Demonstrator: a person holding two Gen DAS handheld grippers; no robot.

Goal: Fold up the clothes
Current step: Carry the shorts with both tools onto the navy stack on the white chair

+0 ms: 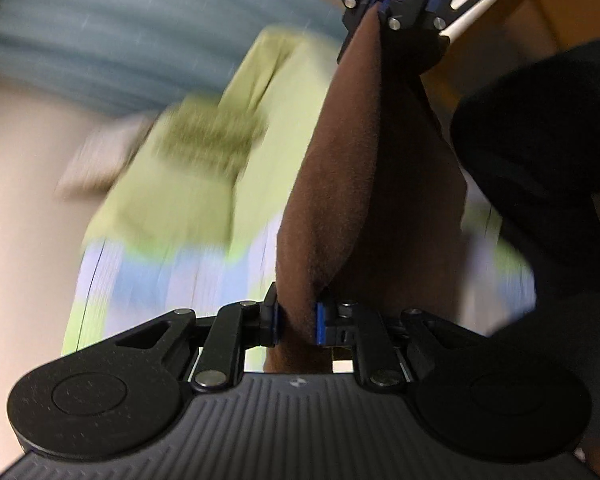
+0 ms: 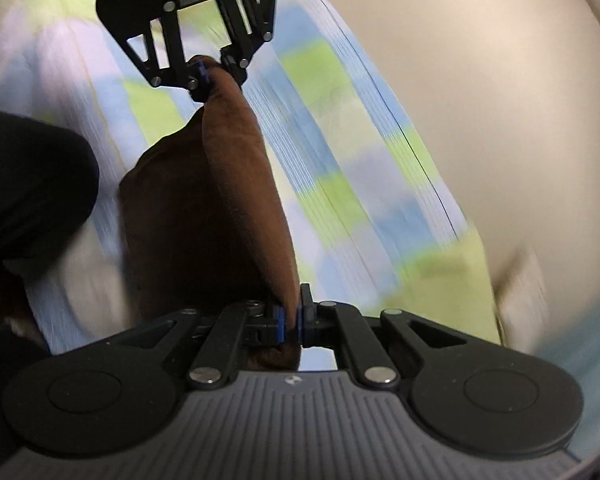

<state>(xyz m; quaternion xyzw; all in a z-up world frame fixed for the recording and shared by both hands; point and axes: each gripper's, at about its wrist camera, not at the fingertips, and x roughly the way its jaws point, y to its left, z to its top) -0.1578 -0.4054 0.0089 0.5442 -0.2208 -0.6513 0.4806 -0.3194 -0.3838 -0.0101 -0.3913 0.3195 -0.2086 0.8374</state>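
Spanning the gap between the two tools, the soft brown fleece-like cloth (image 1: 364, 184) is strung from one claw to the other and hangs above the green, blue and white checked sheet (image 1: 168, 276).

Left wrist view, left to right: a blurred teal striped fabric (image 1: 112, 36) fills the upper left, a folded pale green garment (image 1: 204, 148) lies left of centre, and a dark shape (image 1: 540, 148), too dim to identify, occupies the right edge. At bottom centre the left claw (image 1: 296, 322) is narrowed onto a bunched corner of the cloth, blue pads pressing it from both sides. At top right the right claw (image 1: 384, 4) is clamped on the far corner.

Right wrist view, left to right: a dark mass sits at the left edge, the cloth (image 2: 204, 208) runs up the centre, and a pale cream surface (image 2: 480, 100) fills the right. The right claw (image 2: 289, 322) at bottom centre is pinched nearly shut on a thin edge; the left claw (image 2: 212, 72) at top holds its corner.

Handling judgement: the cloth appears light, limp and slightly napped, so unlikely to slip; it sags between grips, so corners or hems are the sound holds.

Only the left view shows the green garment and teal fabric clearly; only the right shows the cream surface beyond the sheet's edge.
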